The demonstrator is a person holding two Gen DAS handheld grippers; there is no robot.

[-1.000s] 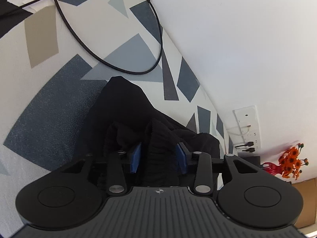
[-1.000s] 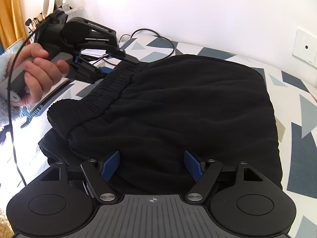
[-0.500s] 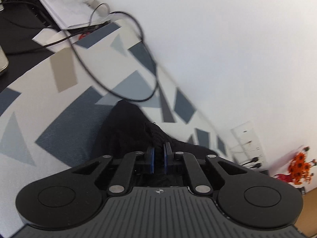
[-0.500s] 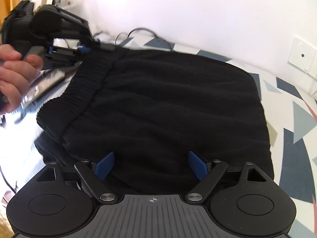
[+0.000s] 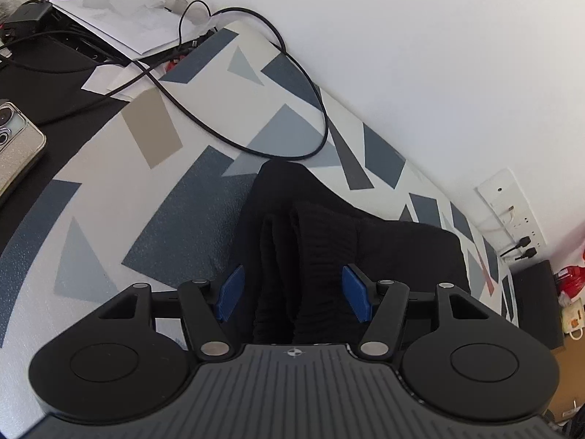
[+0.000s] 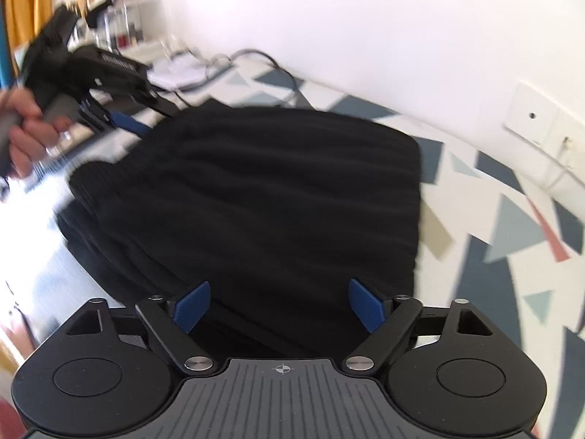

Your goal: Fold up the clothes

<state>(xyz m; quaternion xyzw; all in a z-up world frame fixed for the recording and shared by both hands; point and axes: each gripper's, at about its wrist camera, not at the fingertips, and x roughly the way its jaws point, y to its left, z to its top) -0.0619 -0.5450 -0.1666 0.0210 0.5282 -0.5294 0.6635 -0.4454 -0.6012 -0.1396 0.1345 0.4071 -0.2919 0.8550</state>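
Note:
A folded black fleece garment [image 6: 274, 197] lies on the patterned surface [image 6: 512, 241]; its ribbed waistband [image 5: 314, 248] faces the left wrist view. My left gripper [image 5: 292, 294] is open, its blue pads either side of the waistband without pinching it. It also shows at the garment's far left corner in the right wrist view [image 6: 124, 120], held by a hand. My right gripper [image 6: 279, 307] is open and empty over the garment's near edge.
A black cable [image 5: 256, 146] loops over the surface beyond the garment. Papers [image 5: 124, 25] and a phone [image 5: 14, 146] lie on a black desk at left. Wall sockets [image 5: 512, 216] sit on the white wall at right.
My left gripper was shut on the waistband half a second ago and has opened, letting it go. The right wrist view has shifted and is blurred; the right gripper stays open.

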